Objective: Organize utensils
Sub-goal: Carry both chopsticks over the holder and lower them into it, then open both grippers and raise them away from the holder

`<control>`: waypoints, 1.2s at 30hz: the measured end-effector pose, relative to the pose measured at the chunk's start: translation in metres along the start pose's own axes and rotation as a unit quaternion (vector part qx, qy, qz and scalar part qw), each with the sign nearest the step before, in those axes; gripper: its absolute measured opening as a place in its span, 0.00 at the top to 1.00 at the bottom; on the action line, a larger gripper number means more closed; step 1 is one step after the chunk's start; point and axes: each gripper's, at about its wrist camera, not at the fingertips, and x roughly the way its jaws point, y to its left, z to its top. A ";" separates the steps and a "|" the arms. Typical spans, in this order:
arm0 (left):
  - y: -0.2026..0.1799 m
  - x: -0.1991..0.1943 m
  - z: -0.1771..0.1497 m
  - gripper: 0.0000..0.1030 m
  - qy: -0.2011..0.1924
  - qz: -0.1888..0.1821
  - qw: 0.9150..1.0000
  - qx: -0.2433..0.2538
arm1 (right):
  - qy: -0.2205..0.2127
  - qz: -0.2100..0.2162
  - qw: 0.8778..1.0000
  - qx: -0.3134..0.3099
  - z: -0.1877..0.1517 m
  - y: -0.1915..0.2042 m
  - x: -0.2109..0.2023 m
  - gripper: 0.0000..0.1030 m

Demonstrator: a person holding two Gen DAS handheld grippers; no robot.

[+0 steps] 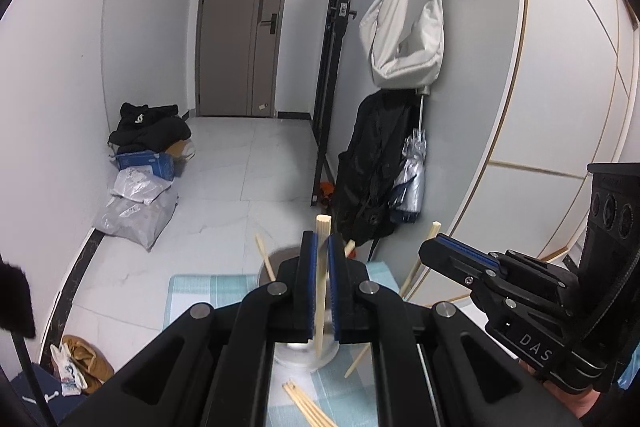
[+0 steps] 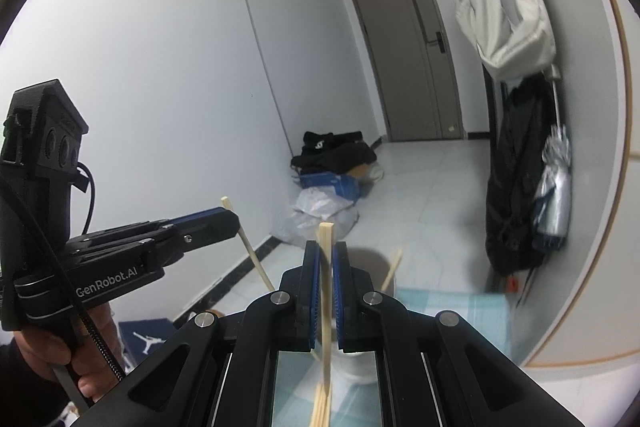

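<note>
My left gripper (image 1: 322, 241) is shut on a pale wooden chopstick (image 1: 321, 307) that stands upright between its blue pads. Right below it is a clear round cup (image 1: 306, 357) on a teal checked cloth (image 1: 200, 293), with two other chopsticks (image 1: 265, 257) leaning in it. My right gripper (image 2: 326, 247) is shut on another chopstick (image 2: 327, 307), also upright, above the cup (image 2: 362, 367). Each gripper shows in the other's view: the right gripper (image 1: 430, 247) at the right, the left gripper (image 2: 234, 219) at the left. Loose chopsticks (image 1: 308, 407) lie on the cloth near me.
Beyond the cloth's edge is a tiled floor with bags and a blue box (image 1: 146, 163) by the left wall. A white bag (image 1: 404, 39), a black coat and a folded umbrella (image 1: 410, 183) hang at the right. A closed door (image 1: 244, 27) stands far back. Shoes (image 1: 86, 363) lie low left.
</note>
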 end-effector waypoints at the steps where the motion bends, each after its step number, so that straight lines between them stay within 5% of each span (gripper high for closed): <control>1: 0.000 0.001 0.004 0.97 -0.002 -0.001 1.000 0.001 | -0.004 0.001 1.000 -0.003 0.006 0.000 0.001 0.95; 19: 0.023 0.049 0.063 0.97 -0.002 -0.021 1.000 -0.004 | -0.043 -0.030 0.998 -0.020 0.075 -0.029 0.062 0.95; 36: 0.043 0.104 0.029 0.97 0.074 -0.021 0.997 -0.025 | 0.041 -0.023 0.999 -0.005 0.025 -0.056 0.129 0.92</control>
